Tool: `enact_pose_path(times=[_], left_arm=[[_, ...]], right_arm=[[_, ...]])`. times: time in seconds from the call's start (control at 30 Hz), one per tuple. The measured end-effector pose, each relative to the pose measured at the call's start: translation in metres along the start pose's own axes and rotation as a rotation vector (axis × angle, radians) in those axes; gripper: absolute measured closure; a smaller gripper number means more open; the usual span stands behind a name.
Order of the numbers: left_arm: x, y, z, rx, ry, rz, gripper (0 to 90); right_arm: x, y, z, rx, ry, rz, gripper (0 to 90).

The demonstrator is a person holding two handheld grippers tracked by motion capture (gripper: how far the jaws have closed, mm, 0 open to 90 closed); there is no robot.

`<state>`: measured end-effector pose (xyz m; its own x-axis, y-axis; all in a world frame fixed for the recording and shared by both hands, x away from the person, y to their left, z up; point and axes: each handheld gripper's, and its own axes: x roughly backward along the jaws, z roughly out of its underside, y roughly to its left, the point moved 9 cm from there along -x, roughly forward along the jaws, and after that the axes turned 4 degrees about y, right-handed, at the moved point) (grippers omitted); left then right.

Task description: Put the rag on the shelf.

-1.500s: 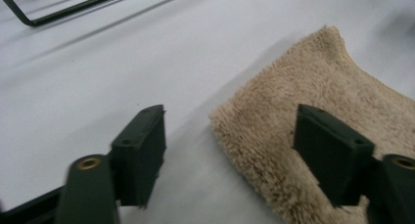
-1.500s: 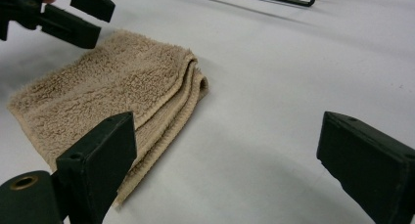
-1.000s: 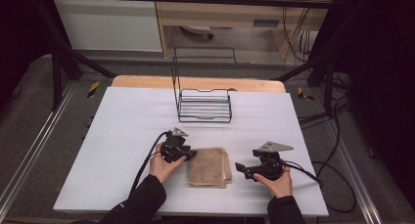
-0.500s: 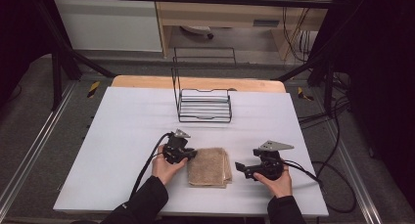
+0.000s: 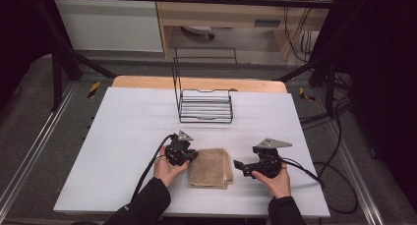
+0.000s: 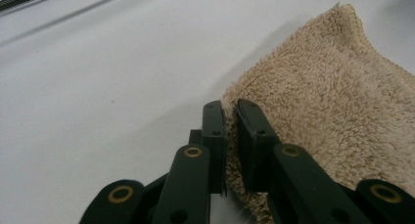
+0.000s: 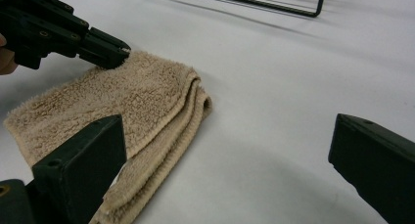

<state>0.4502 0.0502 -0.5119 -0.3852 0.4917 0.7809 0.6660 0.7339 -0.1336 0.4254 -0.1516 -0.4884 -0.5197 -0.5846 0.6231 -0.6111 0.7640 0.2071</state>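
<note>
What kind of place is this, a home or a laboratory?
Probably a laboratory or a recording workspace, not a home. A white table stands inside a black metal frame, loose cables lie on the floor, and a wire rack and a folded towel are set out as test things.

I see a black wire rack (image 5: 205, 106) standing upright on the white table (image 5: 118, 136), toward twelve o'clock near the far edge. Beyond it runs a bare wooden strip (image 5: 147, 82). Loose cables (image 5: 334, 171) trail on the floor at three o'clock.
</note>
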Motion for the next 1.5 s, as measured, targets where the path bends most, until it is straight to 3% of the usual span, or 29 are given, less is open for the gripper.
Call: enact_pose_path(times=[0.13,0.23,0.5,0.57,0.77,1.0,1.13,1.23,1.43,1.5], left_arm=[[0.0,0.0,0.0,-0.008,-0.004,-0.001,81.9],[0.0,0.0,0.0,-0.006,-0.002,0.009,81.9],[0.0,0.001,0.0,-0.034,-0.005,0.01,81.7],[0.0,0.001,0.0,-0.028,-0.009,0.024,81.6],[0.0,0.002,0.0,-0.032,-0.011,0.029,81.6],[0.0,0.001,0.001,-0.032,-0.017,0.024,81.6],[0.0,0.001,0.0,-0.028,-0.018,0.026,81.6],[0.0,0.002,0.0,-0.029,-0.018,0.027,81.6],[0.0,0.001,0.001,-0.032,-0.018,0.025,81.6],[0.0,0.001,0.001,-0.032,-0.017,0.026,81.6]], right_arm=[[-0.009,0.003,-0.005,0.009,0.014,0.003,1.8],[-0.018,0.0,-0.01,0.01,0.024,0.037,2.6],[-0.038,0.001,-0.026,-0.001,0.022,0.026,10.0],[-0.044,0.001,-0.029,-0.03,0.005,0.008,12.4],[-0.053,-0.004,-0.022,-0.029,0.045,0.039,17.7],[-0.053,-0.001,-0.017,-0.016,0.057,0.052,34.2],[-0.055,0.003,-0.02,-0.049,0.041,0.015,44.7],[-0.058,0.006,-0.019,-0.07,0.049,-0.01,47.5],[-0.062,0.009,-0.015,-0.083,0.075,-0.034,56.4],[-0.063,0.012,-0.014,-0.053,0.084,-0.025,60.7]])
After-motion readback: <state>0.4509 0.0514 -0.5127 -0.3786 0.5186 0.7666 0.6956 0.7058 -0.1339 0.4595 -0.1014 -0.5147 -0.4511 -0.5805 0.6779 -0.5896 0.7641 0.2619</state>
